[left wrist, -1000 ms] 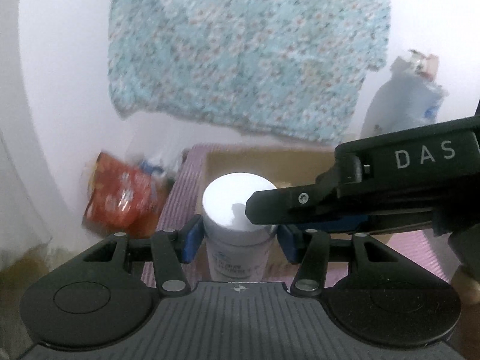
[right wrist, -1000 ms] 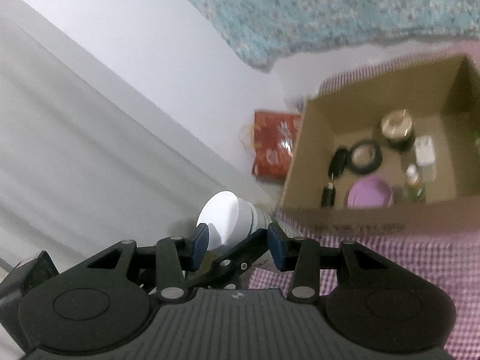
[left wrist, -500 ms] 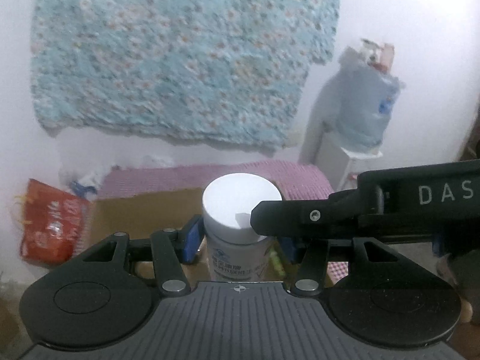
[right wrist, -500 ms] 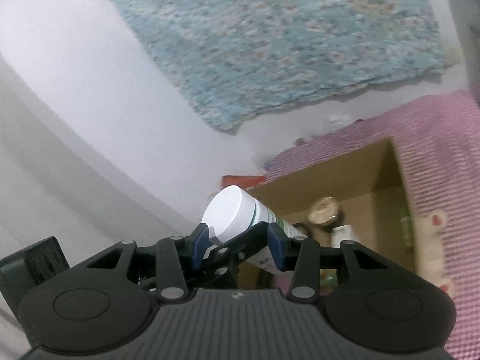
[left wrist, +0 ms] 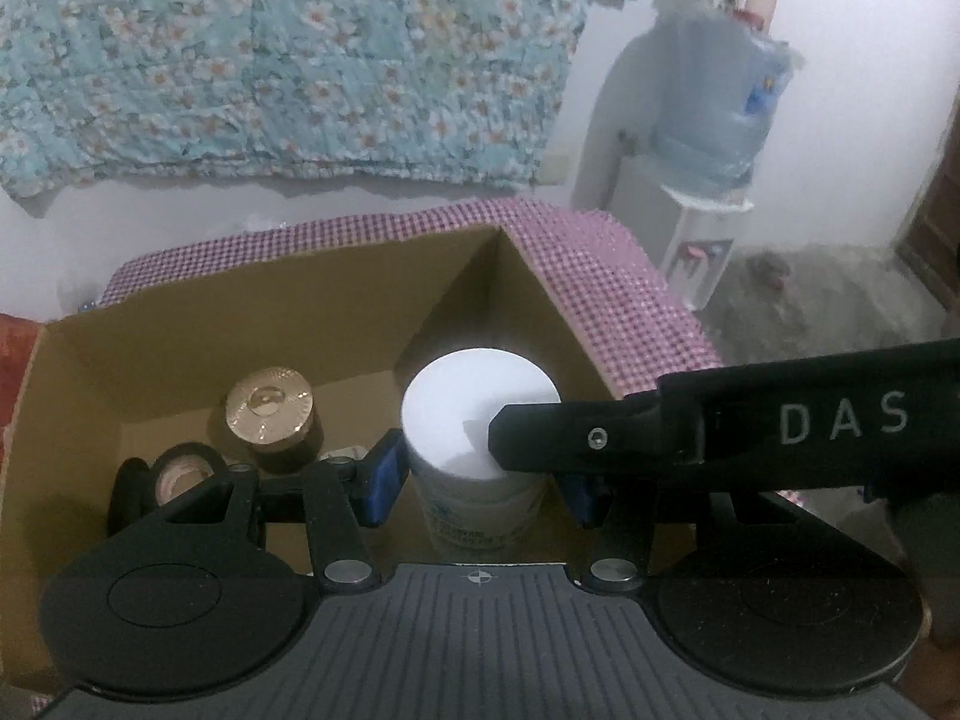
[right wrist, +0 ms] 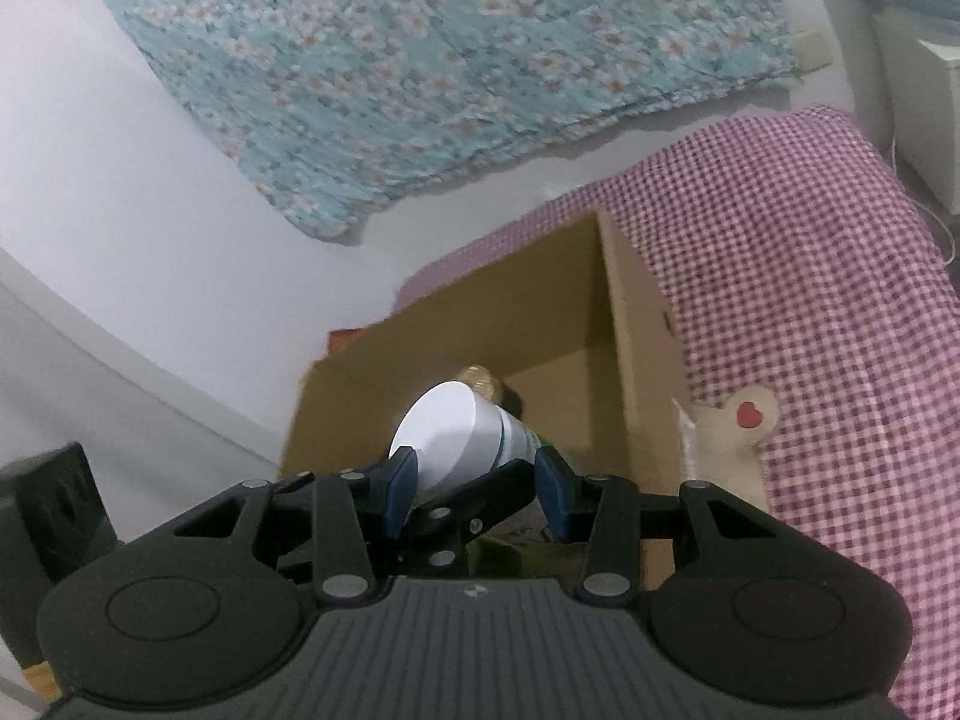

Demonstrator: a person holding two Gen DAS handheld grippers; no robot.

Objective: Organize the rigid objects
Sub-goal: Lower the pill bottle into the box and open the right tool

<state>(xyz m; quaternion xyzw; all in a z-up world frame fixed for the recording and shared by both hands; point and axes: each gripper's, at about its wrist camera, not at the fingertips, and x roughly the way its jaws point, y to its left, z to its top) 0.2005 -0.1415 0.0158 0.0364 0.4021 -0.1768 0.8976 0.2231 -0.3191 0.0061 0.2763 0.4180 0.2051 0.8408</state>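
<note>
A white-lidded plastic jar (left wrist: 474,402) hangs over the open cardboard box (left wrist: 180,324), near its right inner corner. My left gripper (left wrist: 480,483) is shut on the jar, its blue pads pressing both sides below the lid. One black finger (left wrist: 780,426) of the right gripper crosses in from the right, over the lid's edge. In the right wrist view the jar (right wrist: 447,429) lies tilted between the pads of my right gripper (right wrist: 476,489), which is shut on it too, above the box (right wrist: 540,300). The left gripper's fingers hide the jar's lower part there.
Inside the box sit a gold-lidded jar (left wrist: 270,405) and a black round compact (left wrist: 180,471). The box rests on a purple checked cloth (right wrist: 810,240), with a cream soft toy (right wrist: 738,420) against its right wall. A water dispenser (left wrist: 714,138) stands at the back right.
Both grippers have carried the jar forward and down, from beside the box to over its inside. The box now looks larger and lies right below. Neither grip has altered.
</note>
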